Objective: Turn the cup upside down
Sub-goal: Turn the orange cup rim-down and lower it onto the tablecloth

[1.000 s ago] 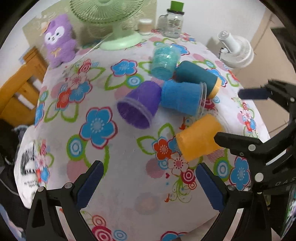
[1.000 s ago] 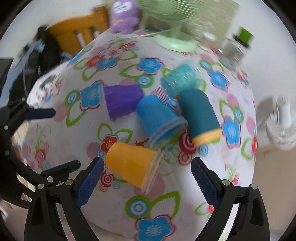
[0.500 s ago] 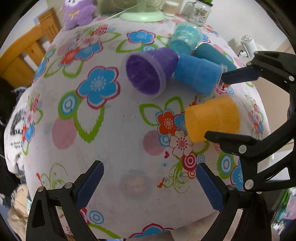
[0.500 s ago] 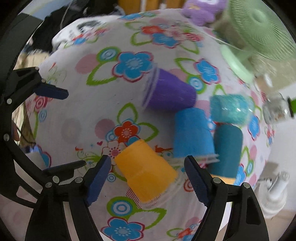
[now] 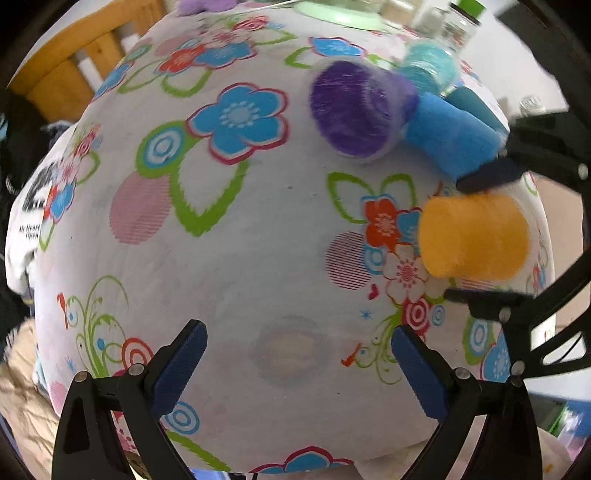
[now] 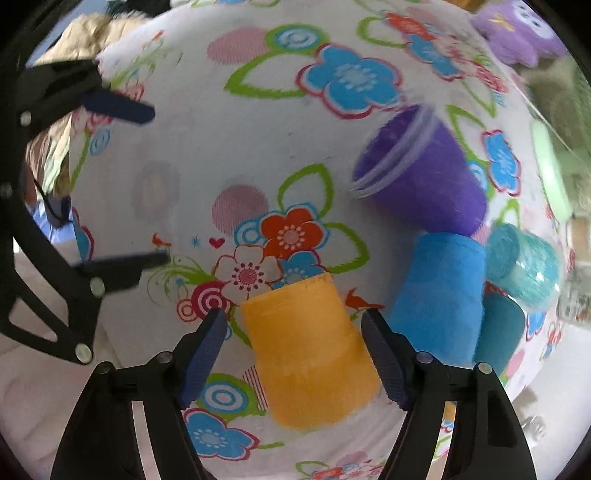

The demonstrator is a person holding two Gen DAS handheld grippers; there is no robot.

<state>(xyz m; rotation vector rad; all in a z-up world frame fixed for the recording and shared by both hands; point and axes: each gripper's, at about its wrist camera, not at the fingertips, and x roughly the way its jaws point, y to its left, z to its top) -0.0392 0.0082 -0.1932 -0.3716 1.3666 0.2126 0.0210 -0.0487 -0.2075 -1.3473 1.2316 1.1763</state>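
An orange cup lies on its side on the flowered tablecloth, base pointing away from me. My right gripper is open, one finger on each side of the cup, with small gaps showing. In the left wrist view the orange cup sits at the right between the right gripper's fingers. My left gripper is open and empty over bare cloth near the table's front edge.
A purple cup, a blue cup, a teal glittery cup and a dark teal cup lie on their sides just right of the orange one. A green fan base, a jar and a purple plush stand at the far edge.
The right gripper has moved forward and down around the orange cup, and its fingers have narrowed. The left gripper has dropped lower and closer to the cloth.
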